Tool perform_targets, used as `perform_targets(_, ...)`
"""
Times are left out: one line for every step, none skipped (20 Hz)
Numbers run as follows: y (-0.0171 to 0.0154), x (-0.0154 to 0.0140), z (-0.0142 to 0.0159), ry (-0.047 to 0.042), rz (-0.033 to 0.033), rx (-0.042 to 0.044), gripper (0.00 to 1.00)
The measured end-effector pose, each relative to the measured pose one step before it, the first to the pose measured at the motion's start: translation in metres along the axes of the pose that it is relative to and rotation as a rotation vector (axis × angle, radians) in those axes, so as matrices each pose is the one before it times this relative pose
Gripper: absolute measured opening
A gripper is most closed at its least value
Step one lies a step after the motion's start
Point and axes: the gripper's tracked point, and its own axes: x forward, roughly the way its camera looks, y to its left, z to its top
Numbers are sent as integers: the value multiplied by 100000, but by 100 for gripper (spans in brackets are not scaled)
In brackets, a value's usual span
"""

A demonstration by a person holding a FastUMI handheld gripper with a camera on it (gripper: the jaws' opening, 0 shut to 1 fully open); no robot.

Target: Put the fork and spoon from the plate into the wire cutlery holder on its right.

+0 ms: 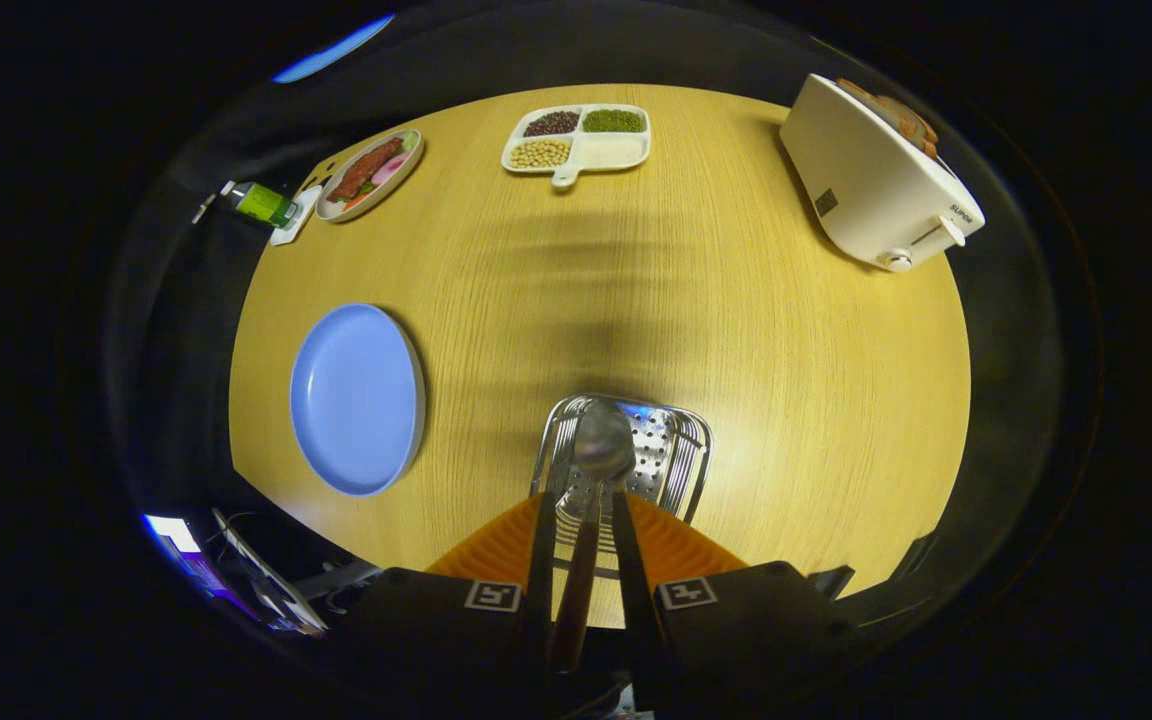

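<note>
Gripper view: gripper [591, 500] is nearly closed, both fingers pressed against the dark wooden handle of a metal spoon [603, 442]. Handle runs back between the fingers; the shiny bowl sticks out just past the fingertips, pointing forward.

Spoon bowl sits over the open top of the chrome wire cutlery holder with perforated metal base [651, 450]. Can't tell whether the spoon touches the holder's rim or hangs just above it. Holder is right ahead of the fingertips, standing on the round light-wood table [786, 400].

Something with thin tines or bars shows inside the holder just under the spoon, near the fingertips; too cluttered to call it the fork for sure.

Round pale blue plate [356, 398] lies on the table to the left of the holder, apart from it, nothing on it.

Further out, beyond the fingers:
- white four-compartment tray with dark, green and yellow beans [577, 138], at the far side of the table
- oval plate with sliced meat and garnish [372, 172], far left
- small green bottle on a white dish [264, 203], just beside that oval plate at the table edge
- white toaster with bread slices in its slots [876, 175], far right, well apart from the holder
</note>
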Motion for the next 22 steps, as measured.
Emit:
perform_targets(480, -645, 278, -4291, 2024, 960, 44)
perform_targets(240, -824, 447, -4575, 1080, 1343, 49)
perform_targets(-160, -780, 499, -5061, 72, 1160, 60)
perform_targets(-141, -902, 641, -5472, 41, 809, 64)
perform_targets(-36, -903, 762, -5981, -167, 611, 69)
perform_targets(-100, -1052, 893, -6034, -37, 258, 72)
perform_targets(-17, -1291, 780, -6055, -24, 35, 79)
perform_targets(-227, -1372, 974, -5857, -275, -13, 81)
perform_targets(-59, -1209, 829, -5554, -344, -117, 84)
perform_targets(-210, -1414, 1045, -5583, -570, -294, 85)
perform_targets(-243, -1523, 1122, -5628, -800, -634, 87)
perform_targets(-214, -1360, 1343, -5998, -1187, -1145, 88)
perform_targets(-474, -1565, 1509, -6450, -2018, -1843, 89)
perform_targets(-470, -1460, 1821, -7043, -2120, -2241, 90)
perform_targets(-383, -1413, 1637, -7047, -2568, -2471, 92)
perform_targets(-490, -1458, 2038, -7427, -3369, -3151, 92)
perform_targets(-744, -1459, 2152, -7689, -4270, -4016, 95)
perform_targets(-706, -1269, 2236, -7570, -4332, -4482, 96)
perform_targets(-507, -1152, 2248, -7040, -3898, -4502, 97)
perform_targets(-438, -978, 2268, -6548, -3229, -4799, 97)
perform_targets(-241, -850, 1887, -5873, -2559, -5338, 97)
perform_targets(-113, -737, 1501, -4114, -1584, -5289, 97)
